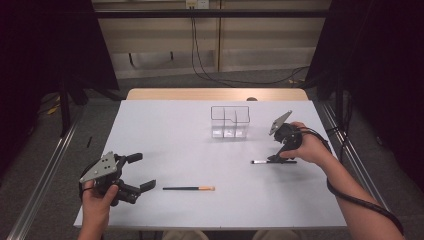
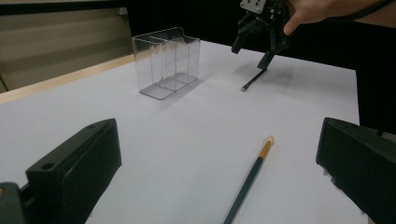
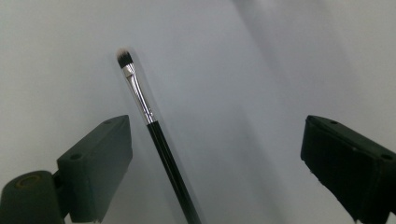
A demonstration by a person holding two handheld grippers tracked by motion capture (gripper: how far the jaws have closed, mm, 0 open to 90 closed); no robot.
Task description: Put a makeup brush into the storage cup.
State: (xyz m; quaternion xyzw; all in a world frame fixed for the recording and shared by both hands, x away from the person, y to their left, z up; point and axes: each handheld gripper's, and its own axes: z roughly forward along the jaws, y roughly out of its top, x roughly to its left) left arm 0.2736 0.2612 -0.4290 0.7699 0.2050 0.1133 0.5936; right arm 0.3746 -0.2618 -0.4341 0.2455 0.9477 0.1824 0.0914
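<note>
High view: clear three-compartment organizer (image 1: pixel 230 121) stands upright, nothing inside.

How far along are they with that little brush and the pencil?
Nothing looks done: the clear organizer holds nothing. In hand: the right gripper, jaws open, is over the makeup brush lying on the table, not gripping it. Left: the pencil lies untouched beside the open left gripper.

Left claw (image 1: pixel 142 172) held low at near-left of worktop (image 1: pixel 165 140), lying roughly level, jaws spread wide, nothing between them. Left forearm enters from bottom edge. Right claw (image 1: pixel 280 156) tipped steeply down, jaws wide apart, tips just above worktop. Right hand (image 1: pixel 305 145) wraps claw body, cable trailing along forearm.
</note>
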